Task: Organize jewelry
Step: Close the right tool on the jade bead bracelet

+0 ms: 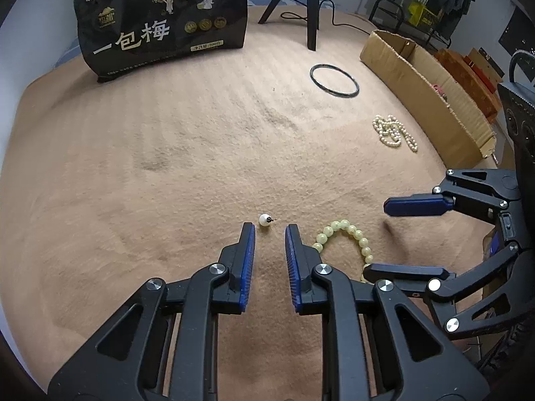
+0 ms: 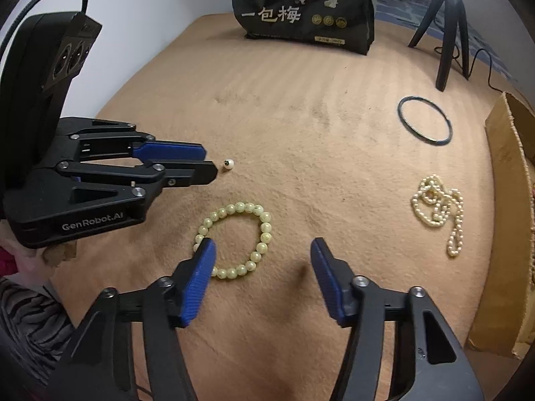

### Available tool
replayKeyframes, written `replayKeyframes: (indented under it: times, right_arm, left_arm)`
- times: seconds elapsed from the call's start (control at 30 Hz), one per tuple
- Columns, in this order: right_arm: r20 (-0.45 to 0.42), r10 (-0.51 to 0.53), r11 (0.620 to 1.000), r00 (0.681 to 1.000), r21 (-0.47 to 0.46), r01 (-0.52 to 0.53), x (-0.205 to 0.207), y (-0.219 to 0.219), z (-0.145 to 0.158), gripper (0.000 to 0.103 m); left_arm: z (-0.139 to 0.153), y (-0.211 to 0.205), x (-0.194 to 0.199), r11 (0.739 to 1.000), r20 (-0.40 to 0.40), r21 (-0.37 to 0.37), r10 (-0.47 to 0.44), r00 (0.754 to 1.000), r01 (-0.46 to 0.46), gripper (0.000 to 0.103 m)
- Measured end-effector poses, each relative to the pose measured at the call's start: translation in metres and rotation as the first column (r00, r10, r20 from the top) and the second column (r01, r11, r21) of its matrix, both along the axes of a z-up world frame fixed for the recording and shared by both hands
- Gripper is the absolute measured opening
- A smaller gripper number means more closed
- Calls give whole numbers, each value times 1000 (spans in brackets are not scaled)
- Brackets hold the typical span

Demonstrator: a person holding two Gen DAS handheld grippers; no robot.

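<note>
Left wrist view: the left claw (image 1: 270, 230) stands with its jaws a little apart and empty, low over the tan surface (image 1: 167, 167). The pearl earring (image 1: 264, 219) lies just beyond the fingertips at 12 o'clock, its pin pointing toward 3 o'clock. The green bead bracelet (image 1: 347, 234) lies at 2 o'clock, beside the right claw (image 1: 374, 237), which enters from 3 o'clock, jaws wide apart. The pearl necklace (image 1: 394, 132) and black ring (image 1: 334, 79) lie farther off at 1 o'clock, near the cardboard box (image 1: 418, 77).

Right wrist view: the right claw (image 2: 262, 250) gapes empty; the bracelet lies at 11 o'clock, touching its left finger. The earring sits at the left claw's tips, so the left claw is judged nearer for that pick.
</note>
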State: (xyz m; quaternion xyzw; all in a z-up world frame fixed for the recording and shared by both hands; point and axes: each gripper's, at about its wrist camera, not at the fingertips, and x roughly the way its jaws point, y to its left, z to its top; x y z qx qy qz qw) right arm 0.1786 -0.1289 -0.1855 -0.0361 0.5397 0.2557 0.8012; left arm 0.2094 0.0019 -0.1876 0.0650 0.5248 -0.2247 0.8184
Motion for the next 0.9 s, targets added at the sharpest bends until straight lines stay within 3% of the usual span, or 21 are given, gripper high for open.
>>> replayKeyframes:
  times: [0.13, 0.47, 0.67, 0.73, 0.9]
  right_arm:
    - [-6, 4, 1000, 1000, -4, -4, 2, 4, -5, 48]
    - [-1, 7, 1000, 1000, -23, -7, 10, 14, -13, 41]
    - [27, 6, 998, 1000, -63, -5, 11, 17, -16, 24]
    - [28, 10, 998, 1000, -60, -8, 12, 18, -16, 10]
    - [20, 5, 999, 1000, -47, -4, 12, 17, -16, 6]
  left_arm:
    - [-6, -3, 5, 1000, -5, 14, -1, 1000, 1, 18]
    - [-20, -8, 14, 999, -3, 48, -1, 1000, 2, 14]
    - [-21, -8, 16, 999, 4, 47, 3, 1000, -3, 7]
    - [-21, -8, 15, 999, 8, 48, 0, 1000, -1, 7]
    - [-21, -6, 15, 999, 11, 44, 7, 1000, -7, 7]
